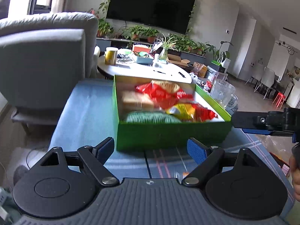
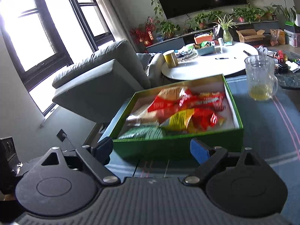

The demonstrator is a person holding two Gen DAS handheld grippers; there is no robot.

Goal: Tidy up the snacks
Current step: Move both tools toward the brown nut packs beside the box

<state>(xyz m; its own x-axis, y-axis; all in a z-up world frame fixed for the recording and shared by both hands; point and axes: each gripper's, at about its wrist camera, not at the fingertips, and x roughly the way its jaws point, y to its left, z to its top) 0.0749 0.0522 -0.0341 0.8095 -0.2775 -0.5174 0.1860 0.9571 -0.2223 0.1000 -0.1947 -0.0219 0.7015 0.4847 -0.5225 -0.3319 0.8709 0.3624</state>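
Note:
A green open box (image 1: pixel 168 135) (image 2: pixel 180 144) stands on a blue striped cloth (image 1: pixel 84 112) (image 2: pixel 266 131). Inside lie blurred snack packets: red ones (image 1: pixel 161 93) (image 2: pixel 206 101), a yellow one (image 1: pixel 181 111) (image 2: pixel 180 120), a green one (image 1: pixel 150 118) (image 2: pixel 146 133) and a tan one (image 1: pixel 135 99). My left gripper (image 1: pixel 150 149) is wide open just short of the box's near wall, with nothing pressed between its pads. My right gripper (image 2: pixel 151 150) is also open in front of that wall. In the left wrist view the right gripper (image 1: pixel 251 125) reaches in beside the box's near right corner.
A glass pitcher (image 1: pixel 223 91) (image 2: pixel 260 76) with a little yellow liquid stands right of the box. Behind it is a round white table (image 1: pixel 146 70) (image 2: pixel 206 67) with a yellow can (image 1: pixel 111 55) (image 2: pixel 170 58) and clutter. A grey armchair (image 1: pixel 43 60) (image 2: pixel 99 75) sits at the left.

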